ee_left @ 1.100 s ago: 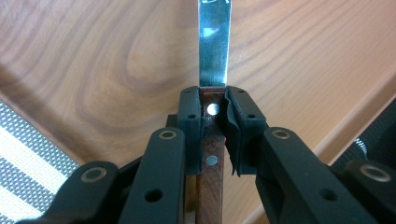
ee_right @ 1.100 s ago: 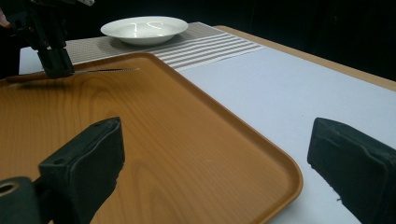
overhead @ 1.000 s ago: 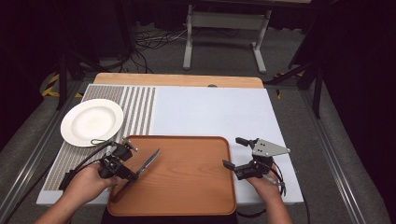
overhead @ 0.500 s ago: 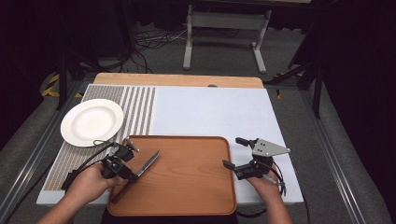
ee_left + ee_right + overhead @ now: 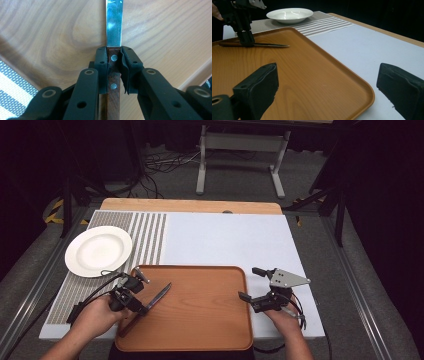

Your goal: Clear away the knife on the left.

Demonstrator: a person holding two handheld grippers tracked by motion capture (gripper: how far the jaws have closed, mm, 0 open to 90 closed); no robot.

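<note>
Knife (image 5: 156, 298) lying on the wooden tray (image 5: 210, 330) near its left edge, left gripper (image 5: 114, 65) fingers clenched on its brown riveted handle (blade pointing away), right gripper (image 5: 253, 284) fingers spread wide, grasping nothing, white plate (image 5: 98, 251) on the surface beyond.
</note>
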